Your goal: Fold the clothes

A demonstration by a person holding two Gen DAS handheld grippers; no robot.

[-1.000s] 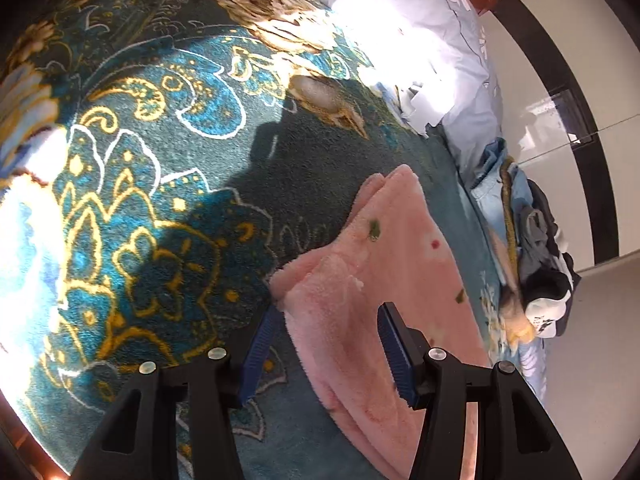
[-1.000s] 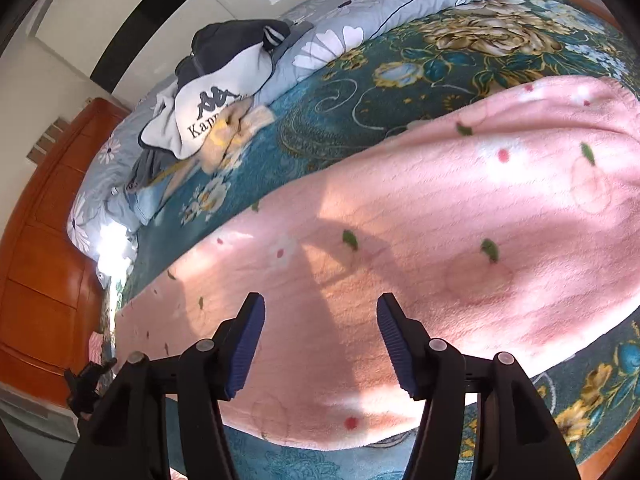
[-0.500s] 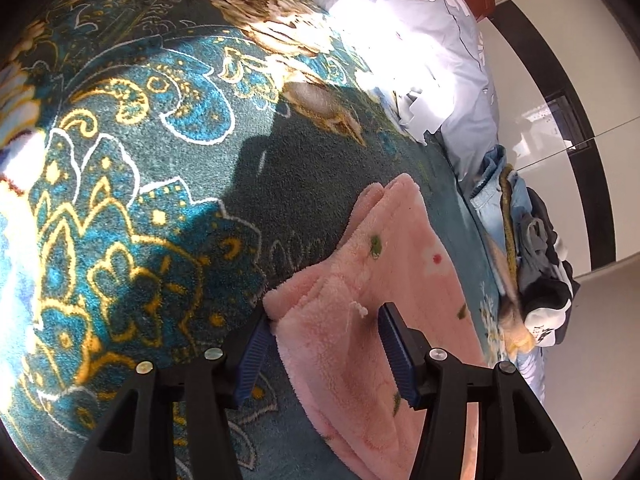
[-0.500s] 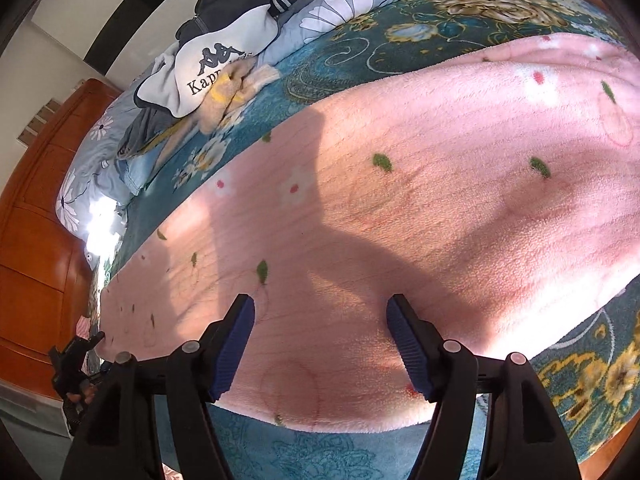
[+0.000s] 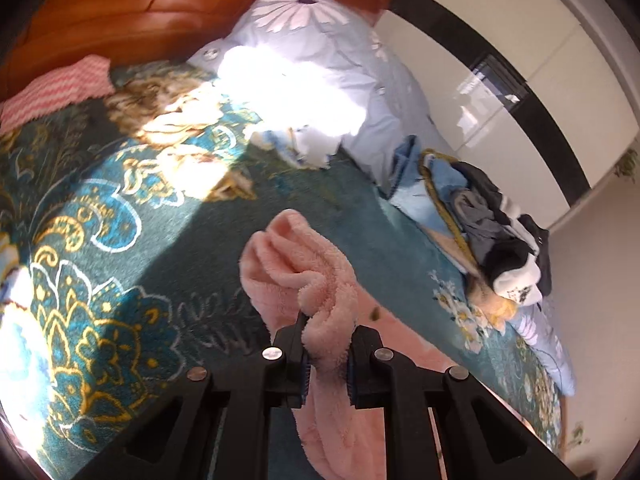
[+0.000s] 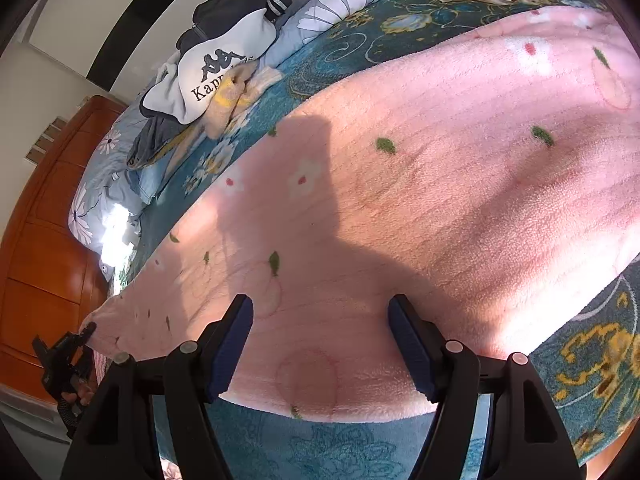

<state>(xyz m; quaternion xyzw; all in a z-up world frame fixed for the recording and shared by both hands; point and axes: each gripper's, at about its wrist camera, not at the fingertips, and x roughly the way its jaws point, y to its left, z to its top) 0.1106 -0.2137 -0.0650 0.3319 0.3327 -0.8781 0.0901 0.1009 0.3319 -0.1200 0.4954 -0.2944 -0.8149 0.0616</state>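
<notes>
- The pink fleece garment (image 6: 420,208) is lying spread almost flat on the patterned teal bedspread (image 5: 120,240), so I am judging that the folding is only starting: no finished fold is showing yet.
- The left gripper (image 5: 326,344) has just been closing, and its jaws are now clamping a bunched corner of the garment between them; the fleece is bulging out above the pads and hanging below them.
- The right gripper (image 6: 320,340) has just been opening a little; its jaws are standing wide apart over the near hem, with the cloth lying between and under them, not pinched.
- What is remaining, in my view: gripping the hem on the right side, carrying both ends over, then dealing with the pile of other clothes (image 6: 216,76) far ahead of the jaws.
- The garment's long axis is running across the right jaws, from the clamped corner at far left towards the right, where it is leaving the picture.
</notes>
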